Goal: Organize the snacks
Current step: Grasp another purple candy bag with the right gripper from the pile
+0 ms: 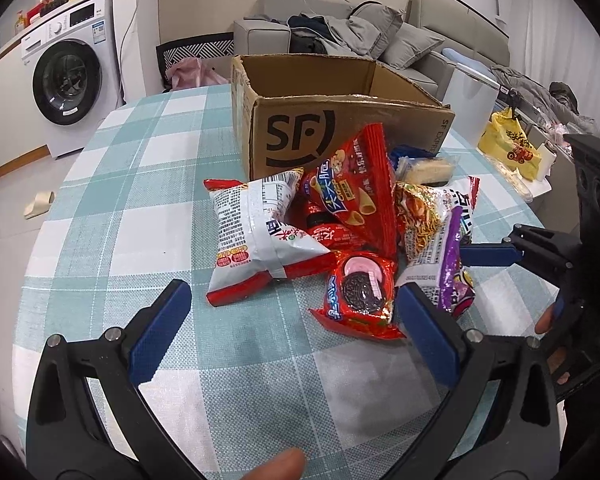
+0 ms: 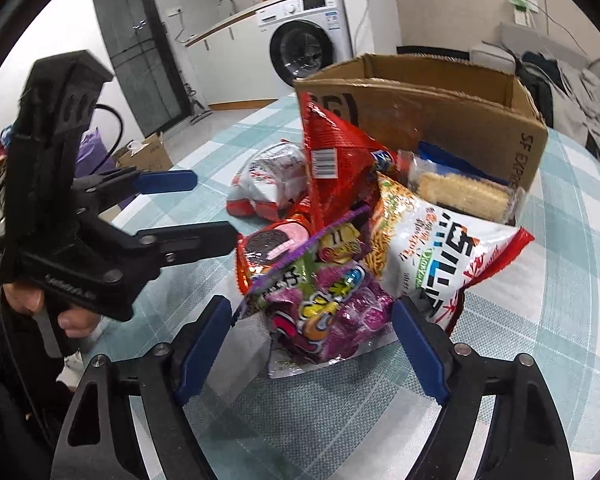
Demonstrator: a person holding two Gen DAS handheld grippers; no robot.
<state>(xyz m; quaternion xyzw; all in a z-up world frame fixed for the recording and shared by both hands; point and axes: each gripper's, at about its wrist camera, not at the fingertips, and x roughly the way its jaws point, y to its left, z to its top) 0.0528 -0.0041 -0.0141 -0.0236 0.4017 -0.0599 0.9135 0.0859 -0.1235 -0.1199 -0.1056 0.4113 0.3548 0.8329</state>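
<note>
The cardboard box [image 2: 440, 120] hides its inside from us, far behind the snack pile. Our right gripper [image 2: 314, 344] straddles the purple candy bag [image 2: 324, 304], blue pads [image 2: 418, 354] not pressing; our left gripper [image 1: 296, 336] gapes empty near the Oreo pack [image 1: 358, 294].

At frame centre a purple candy bag [image 2: 324, 300] lies between the right gripper [image 2: 312, 344]'s spread blue pads, untouched. Behind it snack bags pile against a cardboard box [image 2: 452, 120]. The left gripper [image 2: 204, 208] sits at middle left.

Both wrist views angled down, close, sharing snack pile [image 1: 340, 240], each other's fingers [image 2: 168, 182]
</note>
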